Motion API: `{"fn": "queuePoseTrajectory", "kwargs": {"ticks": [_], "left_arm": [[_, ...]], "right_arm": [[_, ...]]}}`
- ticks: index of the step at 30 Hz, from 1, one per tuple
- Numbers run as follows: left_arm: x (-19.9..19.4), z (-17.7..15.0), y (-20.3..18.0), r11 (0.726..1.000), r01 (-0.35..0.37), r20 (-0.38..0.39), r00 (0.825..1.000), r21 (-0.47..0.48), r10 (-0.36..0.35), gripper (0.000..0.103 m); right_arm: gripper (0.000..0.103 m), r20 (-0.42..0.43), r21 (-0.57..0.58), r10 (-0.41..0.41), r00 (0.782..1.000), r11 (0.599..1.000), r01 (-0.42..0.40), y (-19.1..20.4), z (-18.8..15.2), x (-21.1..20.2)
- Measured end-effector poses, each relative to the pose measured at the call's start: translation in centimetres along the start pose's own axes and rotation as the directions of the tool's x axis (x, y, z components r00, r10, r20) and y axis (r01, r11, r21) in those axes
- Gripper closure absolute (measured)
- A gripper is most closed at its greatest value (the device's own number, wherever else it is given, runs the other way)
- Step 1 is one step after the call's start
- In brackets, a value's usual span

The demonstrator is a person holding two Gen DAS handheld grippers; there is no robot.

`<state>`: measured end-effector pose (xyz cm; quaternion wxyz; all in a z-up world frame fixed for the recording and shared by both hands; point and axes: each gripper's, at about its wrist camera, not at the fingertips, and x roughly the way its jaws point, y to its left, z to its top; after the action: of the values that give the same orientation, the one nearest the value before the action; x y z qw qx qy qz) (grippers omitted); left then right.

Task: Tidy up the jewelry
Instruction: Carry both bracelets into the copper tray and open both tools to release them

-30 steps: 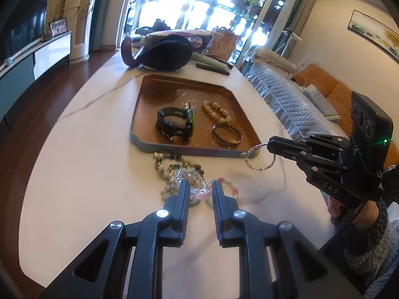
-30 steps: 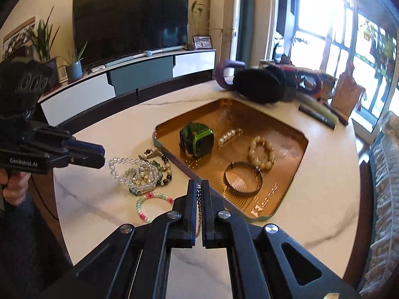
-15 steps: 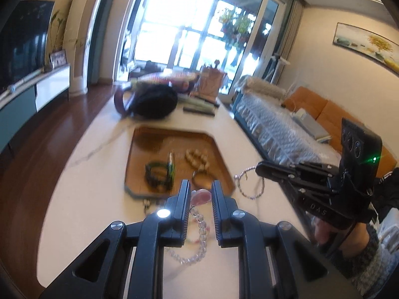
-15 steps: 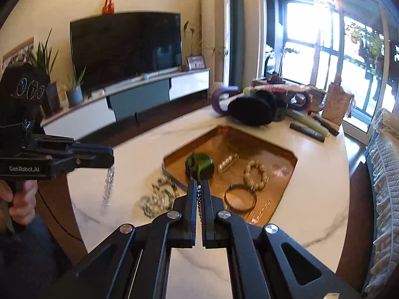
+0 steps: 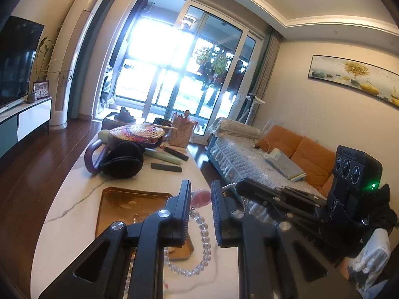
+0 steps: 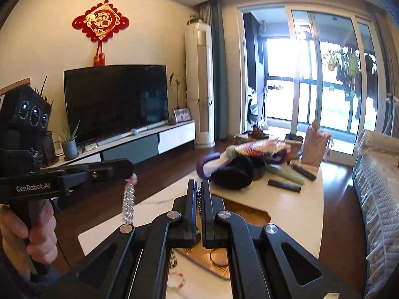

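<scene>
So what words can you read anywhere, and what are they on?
"GenRobot.AI": white letters on the side of the left claw, seen from the right wrist camera.
A gold character on the red knot ornament on the wall: too blurred to read.
Small print on top of the right claw's camera box: too small to read.
The framed photo on the TV cabinet: no readable text.

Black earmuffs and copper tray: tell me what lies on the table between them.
Nothing lies there. In the left wrist view, only a bare strip of the white marble table separates the black earmuffs from the far rim of the copper tray.
</scene>
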<state>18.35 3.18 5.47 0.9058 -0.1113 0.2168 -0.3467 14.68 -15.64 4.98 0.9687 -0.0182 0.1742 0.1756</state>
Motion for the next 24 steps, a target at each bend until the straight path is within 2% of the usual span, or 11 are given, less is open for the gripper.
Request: {"fn": "queuePoseTrajectory", "kwargs": {"ticks": [9, 12, 15, 18, 24], "left_arm": [[6.7, -3.2, 3.3, 0.998, -0.007, -0.108, 0.994, -0.063, 0.000, 0.086], [9.7, -5.1, 4.9, 0.996, -0.042, -0.170, 0.985, -0.074, 0.028, 0.086], [12.2, -7.1, 6.8, 0.993, -0.061, -0.227, 0.973, -0.105, 0.036, 0.089], [14.5, -8.8, 8.5, 0.988, -0.073, -0.276, 0.961, -0.136, 0.033, 0.099], [17.0, -10.6, 9.5, 0.985, -0.090, -0.322, 0.946, -0.145, 0.039, 0.099]], "right_arm": [[0.101, -0.089, 0.032, -0.003, 0.996, 0.999, 0.006, -2.3, -3.1, 4.8], [0.101, -0.143, 0.043, -0.012, 0.990, 0.999, 0.019, -3.6, -4.6, 7.2], [0.101, -0.193, 0.107, 0.013, 0.981, 0.994, 0.008, -5.6, -6.2, 9.3], [0.101, -0.236, 0.165, 0.038, 0.971, 0.986, 0.001, -7.3, -7.8, 11.2], [0.101, -0.301, 0.189, 0.031, 0.953, 0.982, 0.027, -9.0, -10.1, 14.1]]}}
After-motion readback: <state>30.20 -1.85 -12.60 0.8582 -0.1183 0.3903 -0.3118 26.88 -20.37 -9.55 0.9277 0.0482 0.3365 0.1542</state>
